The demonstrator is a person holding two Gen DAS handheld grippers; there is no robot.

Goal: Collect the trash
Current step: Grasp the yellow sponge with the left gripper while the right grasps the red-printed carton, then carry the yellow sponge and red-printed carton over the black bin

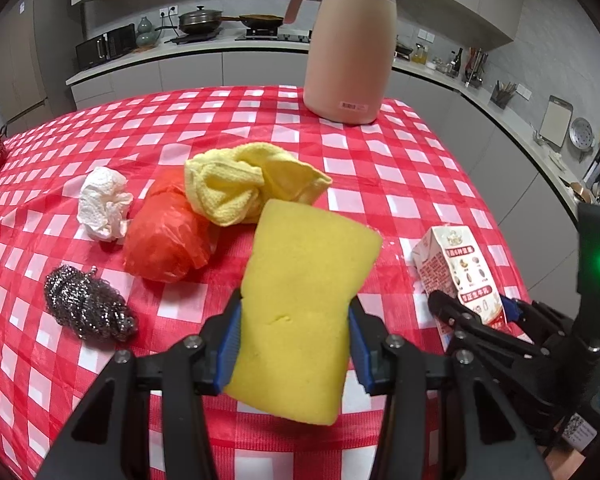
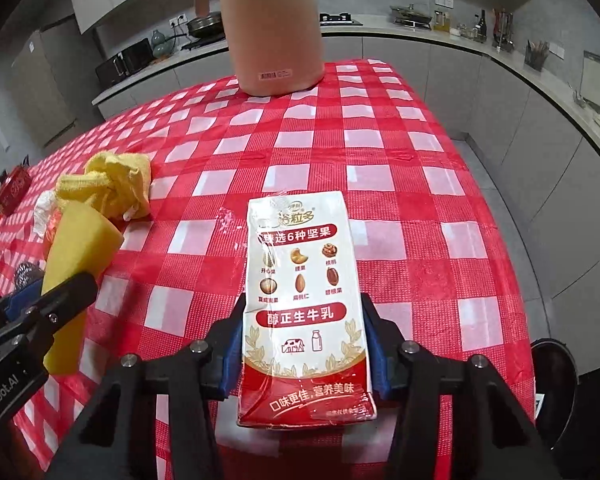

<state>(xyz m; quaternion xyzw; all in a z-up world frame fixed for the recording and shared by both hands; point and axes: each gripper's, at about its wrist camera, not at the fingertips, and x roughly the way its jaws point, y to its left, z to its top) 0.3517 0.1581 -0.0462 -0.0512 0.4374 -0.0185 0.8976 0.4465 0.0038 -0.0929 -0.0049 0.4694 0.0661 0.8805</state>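
Pinching a yellow sponge (image 1: 300,312) between its blue pads, the left gripper (image 1: 296,344) holds it tilted above the near part of the table (image 1: 400,184), which is covered in a red-and-white checked cloth. The right gripper (image 2: 304,344) has its pads pressed on the two long sides of a milk carton (image 2: 304,280), printed face up, close to the table's near right corner.

Beyond the sponge lie a knotted yellow cloth (image 1: 252,184), a crumpled red plastic bag (image 1: 164,236) and a wad of white tissue (image 1: 102,204), clustered around the middle of the table. A steel scourer (image 1: 88,308) sits nearer the left edge. A tall pink jug (image 1: 348,44) stands at the far edge. Past it runs a kitchen counter (image 1: 204,46) with pans.
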